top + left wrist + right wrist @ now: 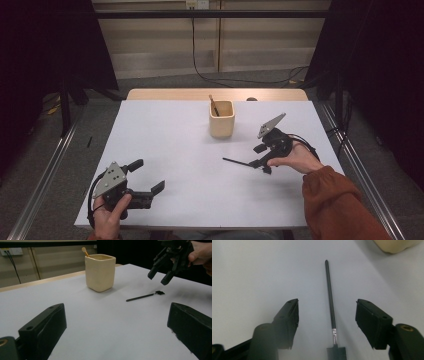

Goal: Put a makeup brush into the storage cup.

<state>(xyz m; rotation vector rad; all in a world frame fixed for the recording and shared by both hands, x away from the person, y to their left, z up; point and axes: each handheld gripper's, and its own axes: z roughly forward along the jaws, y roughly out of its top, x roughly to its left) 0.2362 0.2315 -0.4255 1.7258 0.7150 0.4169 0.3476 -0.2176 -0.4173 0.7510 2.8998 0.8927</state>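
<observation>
On the white table (165, 150), a cream cup (221, 119) stands well behind a thin black brush (239, 162) lying flat, which our right gripper (327, 315) straddles with its jaws apart and not yet touching it. We should lower squarely and pinch the handle near the metal ferrule (334, 333), while our left gripper (150, 176) rests open and empty near the table's front left.

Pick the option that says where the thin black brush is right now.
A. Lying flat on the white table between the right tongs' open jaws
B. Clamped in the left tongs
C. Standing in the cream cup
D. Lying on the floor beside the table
A: in the right gripper view the black brush lies flat on the white table, between the spread jaws of the right tongs, untouched by either.
</observation>
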